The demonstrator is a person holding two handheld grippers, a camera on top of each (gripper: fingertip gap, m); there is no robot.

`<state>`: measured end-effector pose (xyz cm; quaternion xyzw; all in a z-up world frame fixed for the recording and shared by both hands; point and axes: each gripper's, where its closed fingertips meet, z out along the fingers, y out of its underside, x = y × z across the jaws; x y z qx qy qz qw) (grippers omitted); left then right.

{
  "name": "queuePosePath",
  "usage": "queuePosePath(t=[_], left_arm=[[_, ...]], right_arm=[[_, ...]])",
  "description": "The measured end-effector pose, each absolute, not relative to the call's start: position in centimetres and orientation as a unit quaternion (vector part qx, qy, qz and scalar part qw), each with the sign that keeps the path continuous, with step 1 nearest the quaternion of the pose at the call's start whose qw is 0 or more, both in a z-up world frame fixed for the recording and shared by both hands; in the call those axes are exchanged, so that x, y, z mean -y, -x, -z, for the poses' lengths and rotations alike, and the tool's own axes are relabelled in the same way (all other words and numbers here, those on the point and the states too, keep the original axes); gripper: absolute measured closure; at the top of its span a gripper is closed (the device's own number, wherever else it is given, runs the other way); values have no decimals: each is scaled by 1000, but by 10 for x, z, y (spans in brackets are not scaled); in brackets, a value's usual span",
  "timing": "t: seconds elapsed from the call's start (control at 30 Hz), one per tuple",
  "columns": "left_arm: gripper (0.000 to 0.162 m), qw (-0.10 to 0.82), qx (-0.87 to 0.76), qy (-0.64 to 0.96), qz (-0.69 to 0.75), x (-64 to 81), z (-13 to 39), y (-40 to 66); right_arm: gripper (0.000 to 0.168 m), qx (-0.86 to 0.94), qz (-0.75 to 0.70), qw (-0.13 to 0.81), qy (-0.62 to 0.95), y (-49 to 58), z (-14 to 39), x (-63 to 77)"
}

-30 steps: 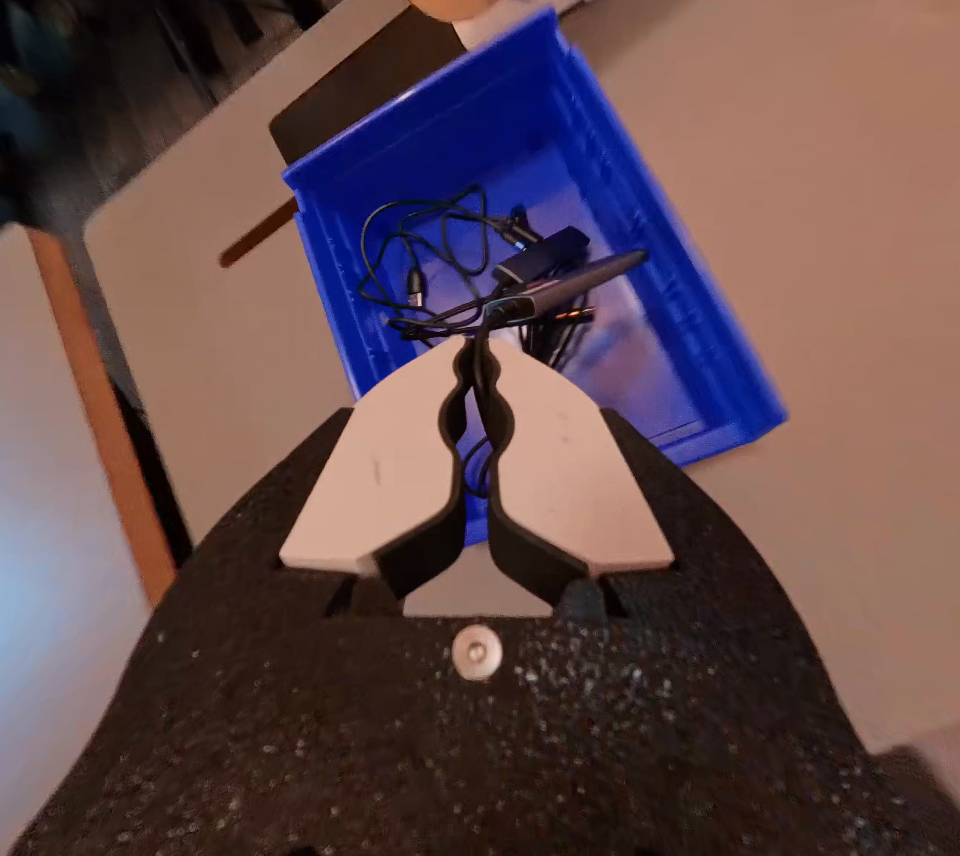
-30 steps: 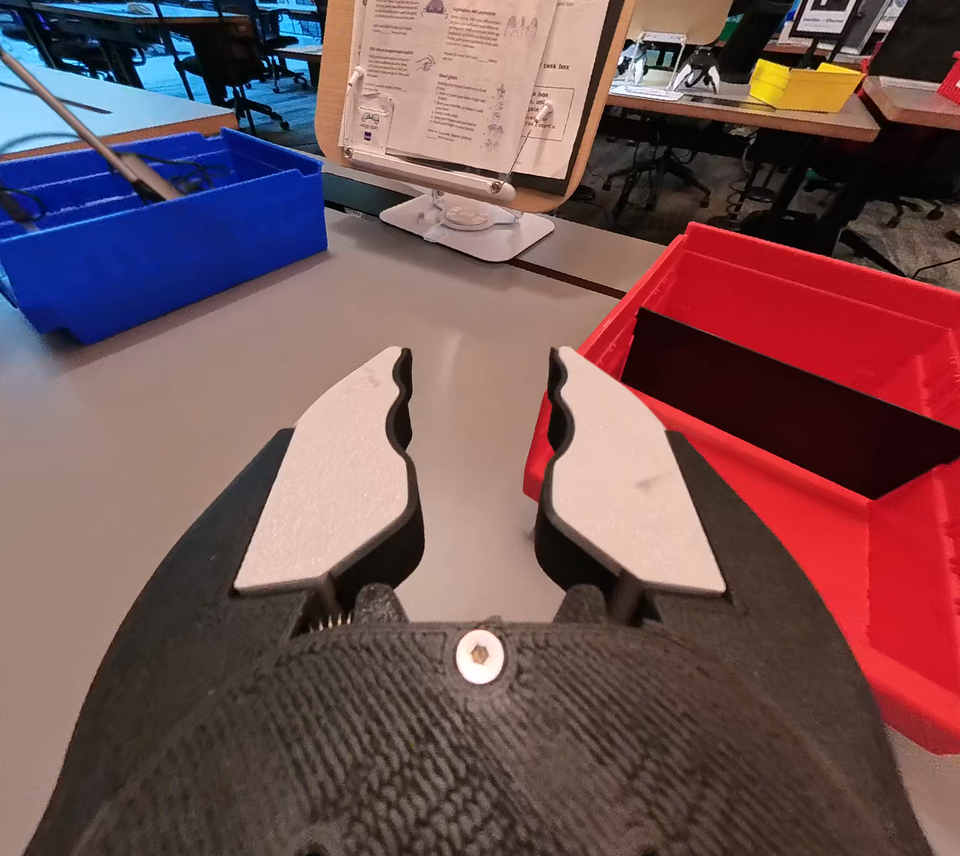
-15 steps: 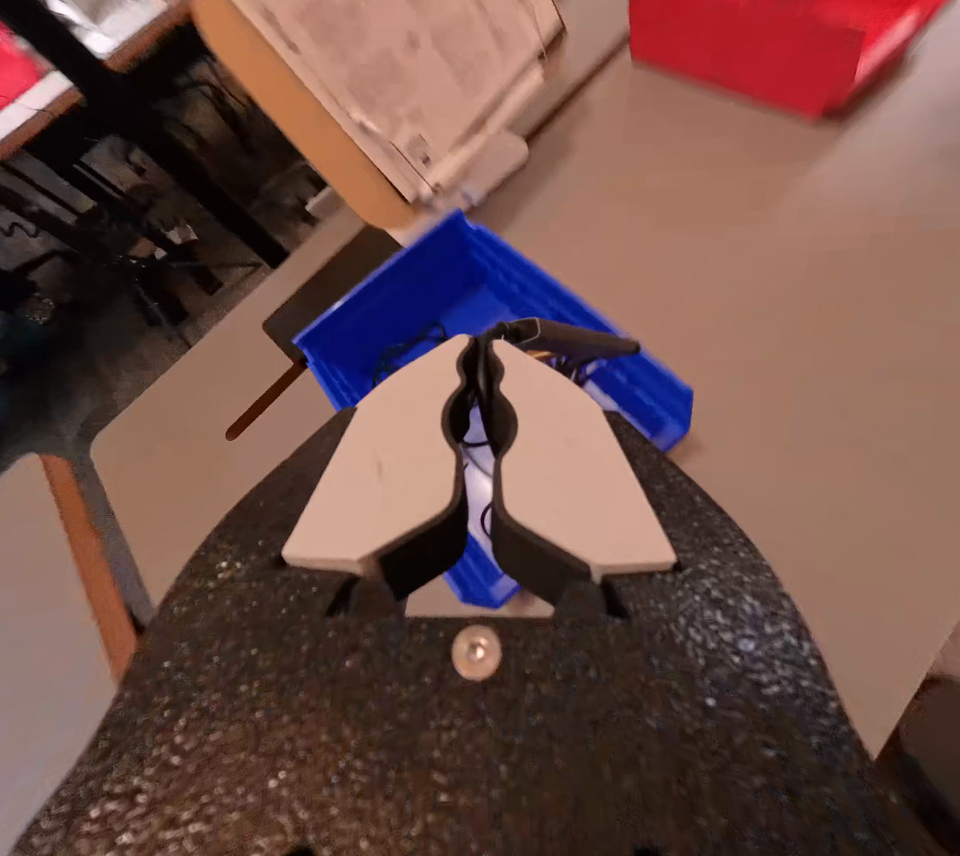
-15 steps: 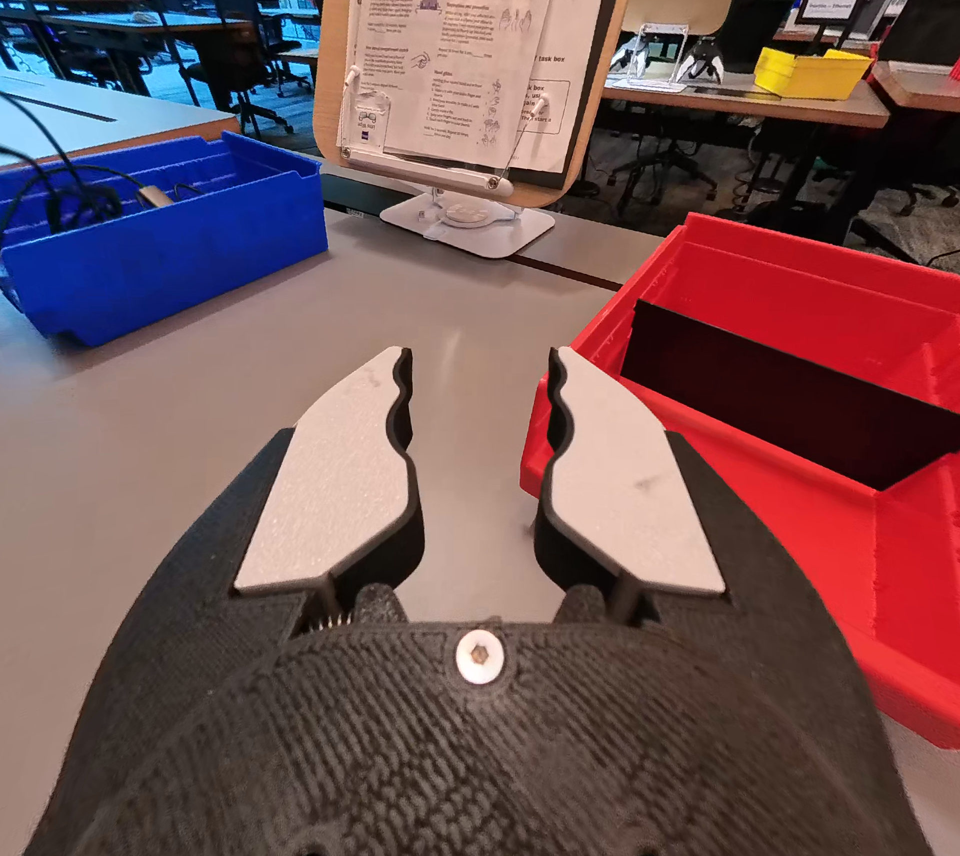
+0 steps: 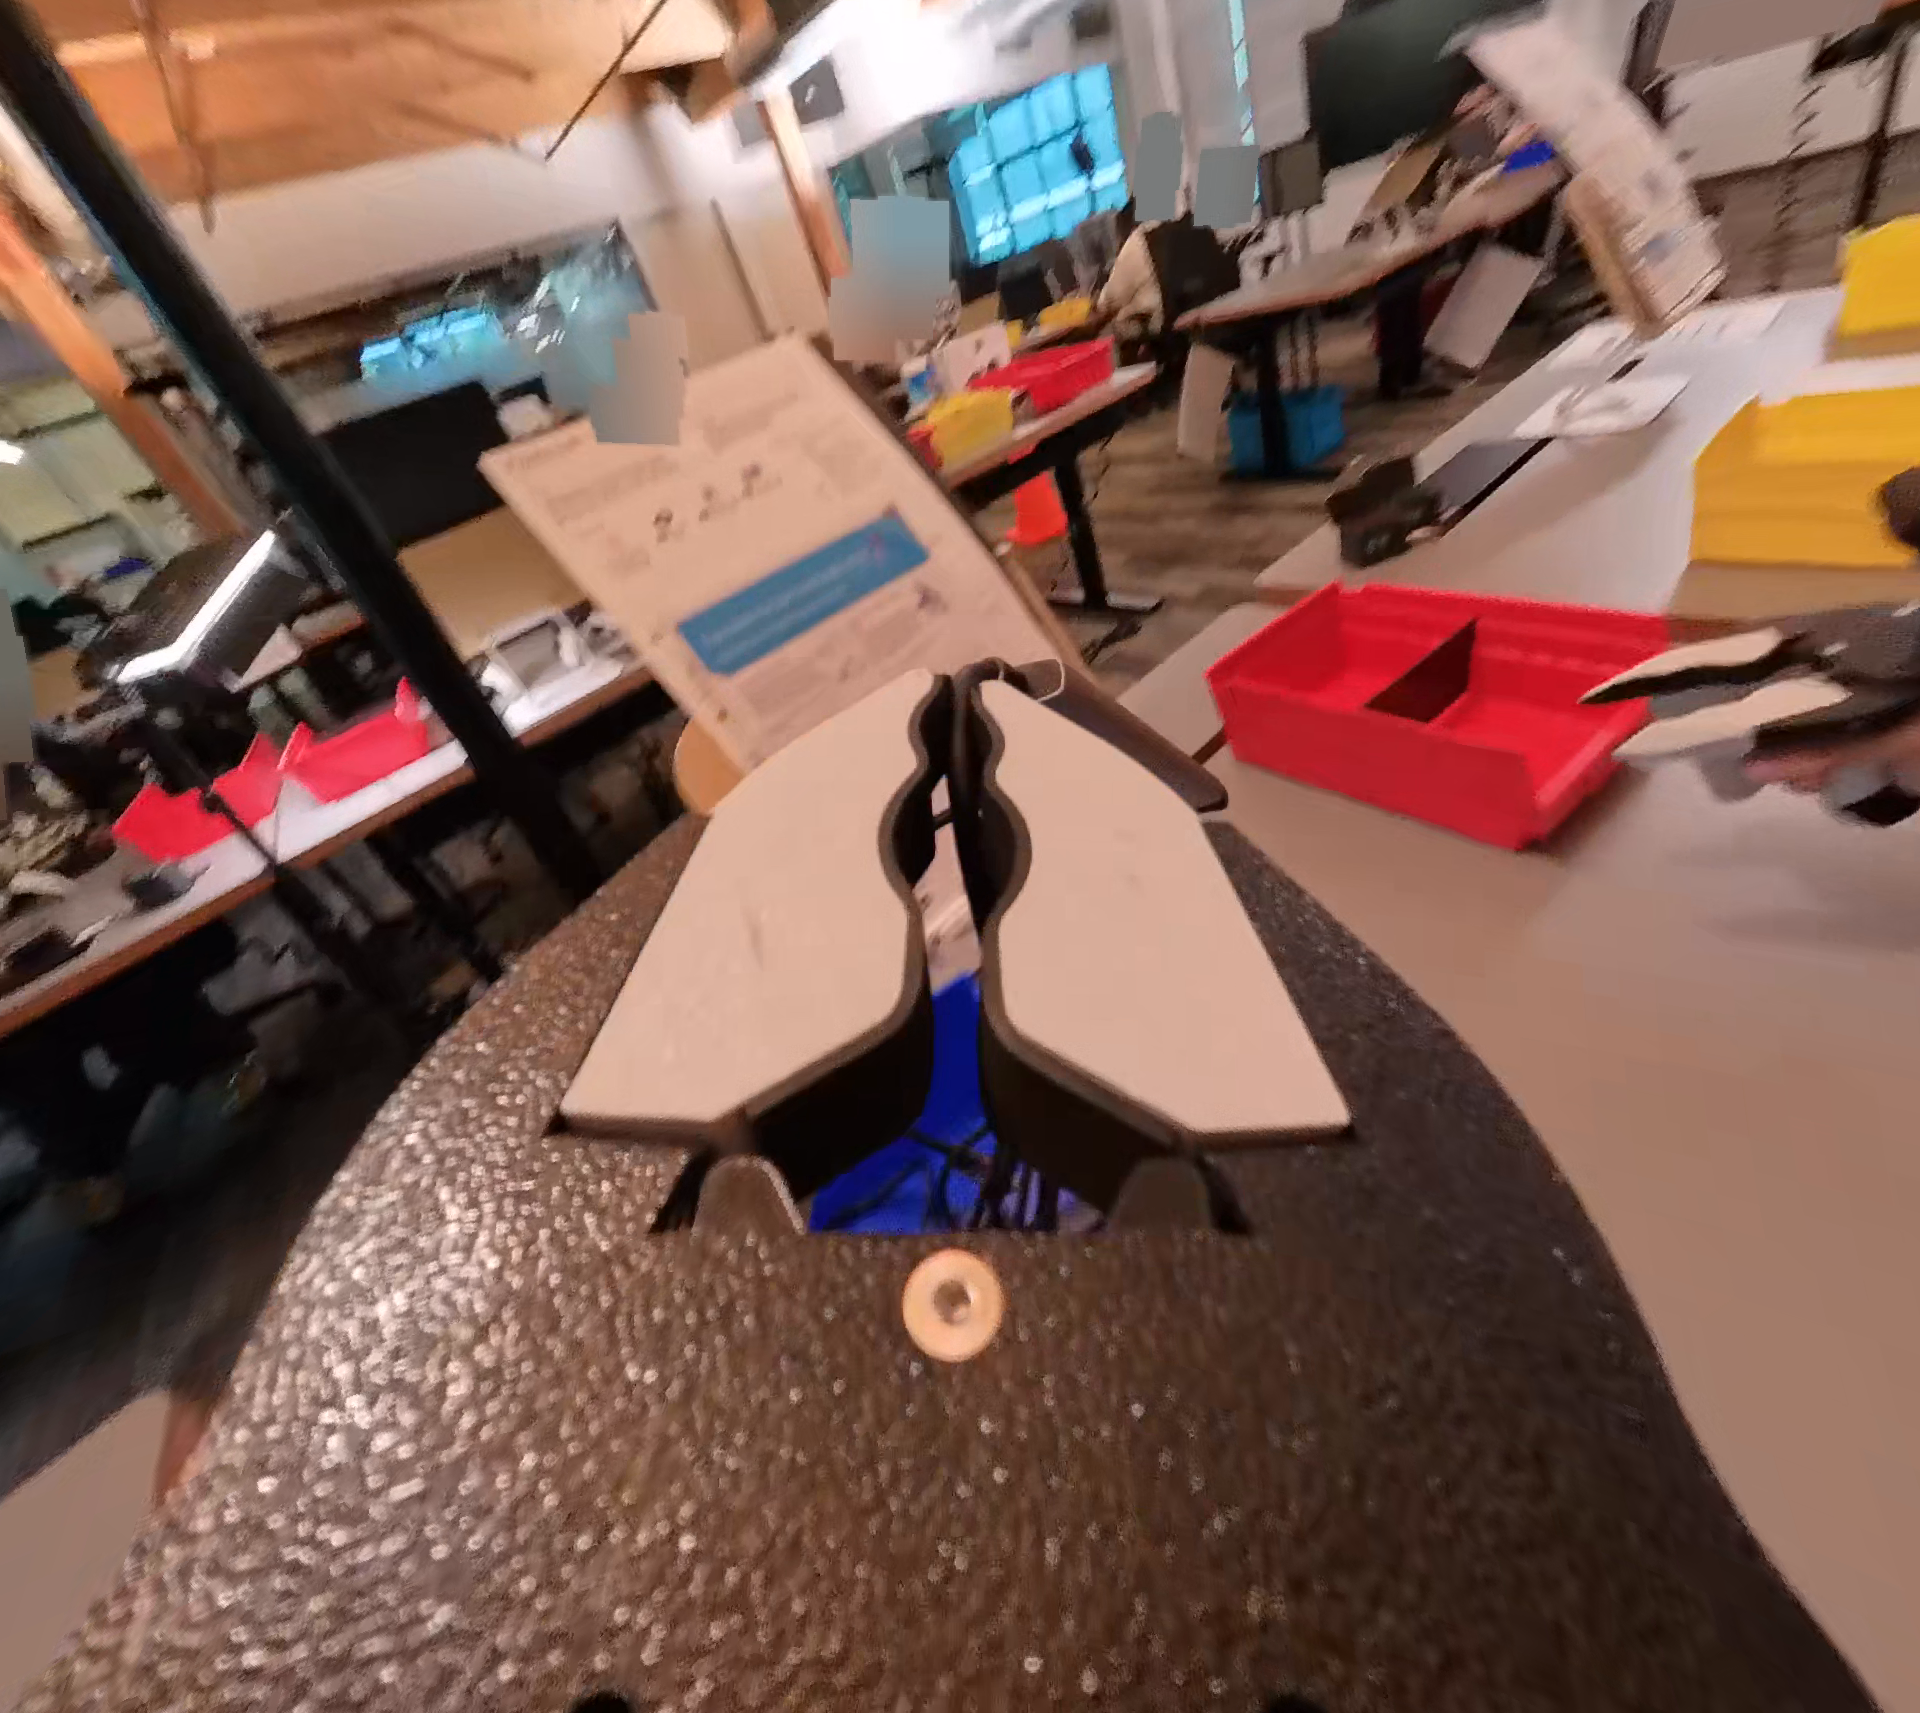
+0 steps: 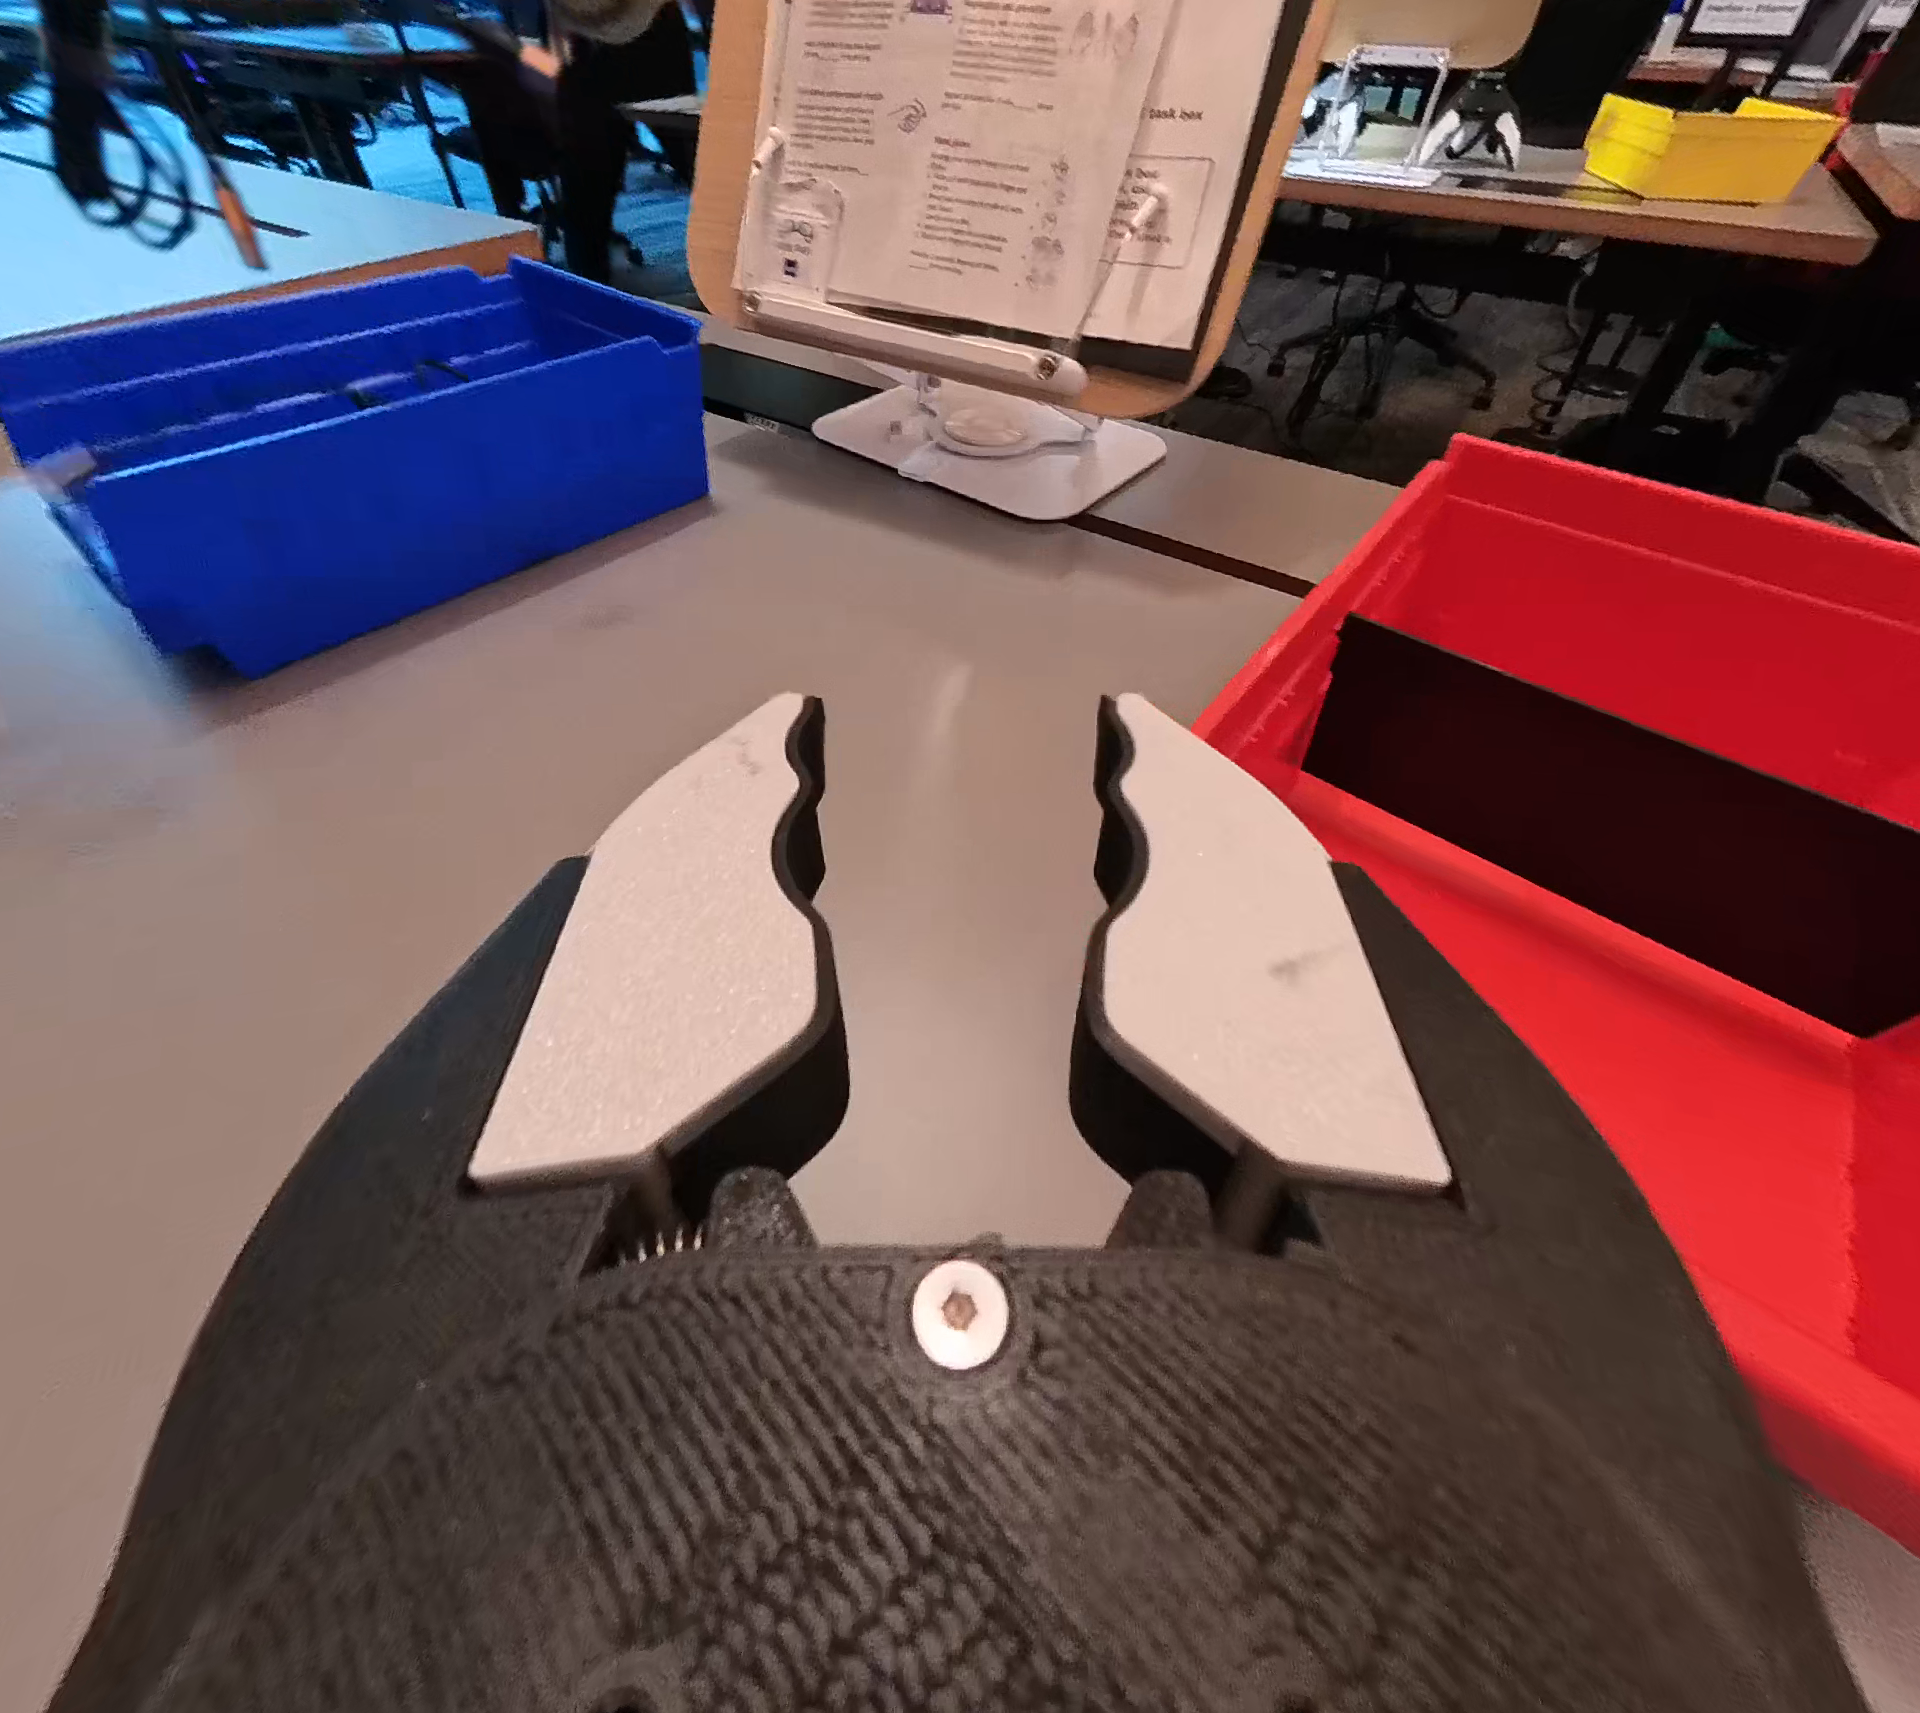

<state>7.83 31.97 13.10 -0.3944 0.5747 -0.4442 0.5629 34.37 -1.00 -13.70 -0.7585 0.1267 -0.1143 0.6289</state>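
Both grippers have textured black bodies, pale grey wavy-edged jaws, one silver screw.

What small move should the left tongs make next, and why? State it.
Probably carry the left tongs rightward toward the red bin: they are shut on a black cable held high above the blue bin, while the right tongs hang open.
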Motion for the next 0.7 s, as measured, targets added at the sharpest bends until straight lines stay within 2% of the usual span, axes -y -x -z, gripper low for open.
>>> queuePosePath(t=[0.1,0.17,0.27,0.4,0.53,0.7], left_arm=[[160,552,-596,339,474,-281,-150,-81],[160,545,-630,294,469,-254,-145,-86],[160,513,-679,250,462,-214,-112,-101],[160,436,-731,212,480,-159,-42,-126],[160,379,-751,206,499,-117,21,-152],[160,372,-749,186,515,-87,44,-165]], right_arm=[[116,-106,78,654,745,-329,125,5],[111,-80,34,681,727,-309,107,2],[107,-16,-22,725,688,-267,71,1],[112,50,-55,749,659,-214,54,-15],[114,87,-116,725,673,-175,78,-43],[116,115,-131,668,723,-162,117,-58]])
